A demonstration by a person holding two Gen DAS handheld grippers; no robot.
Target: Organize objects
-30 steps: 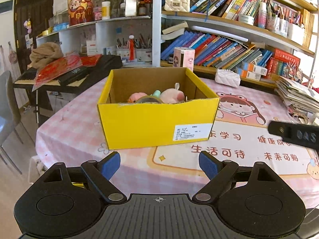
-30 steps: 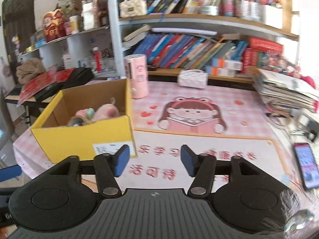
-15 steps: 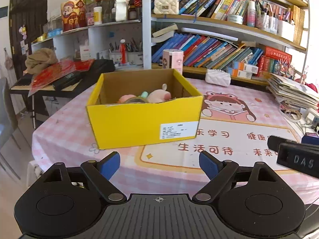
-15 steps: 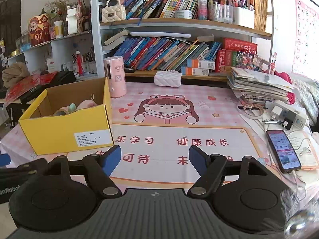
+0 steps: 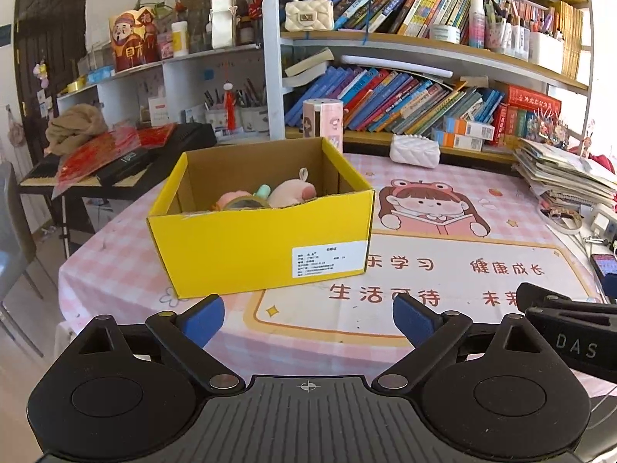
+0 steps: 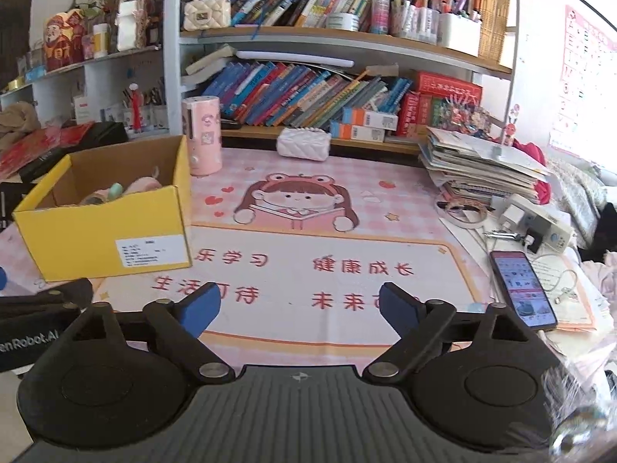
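Mid-frame, the open yellow cardboard box (image 5: 262,247) of soft toys (image 5: 291,193) sits long side across, both hand-held grippers (image 5: 308,318) (image 6: 300,305) released and holding nothing.

Readable text sat on the mat, the two grippers and a figure; the rest was too small.

The mat (image 6: 327,270) carried red Chinese lines: "乐学习" and "健康成长" on top, "生活可待" and "未来可期" below, the last partly hidden by the fingers. In the left wrist view, the right gripper (image 5: 574,343) showed the white letters "DAS"; in the right wrist view, the left gripper (image 6: 31,332) showed "enRobot.AI", its start cut off at the edge. The red figure (image 5: 133,40) on the shelf bore a "福" sign. The white label (image 5: 329,258) on the yellow box (image 5: 250,254) held print too small to read, as were the book spines.
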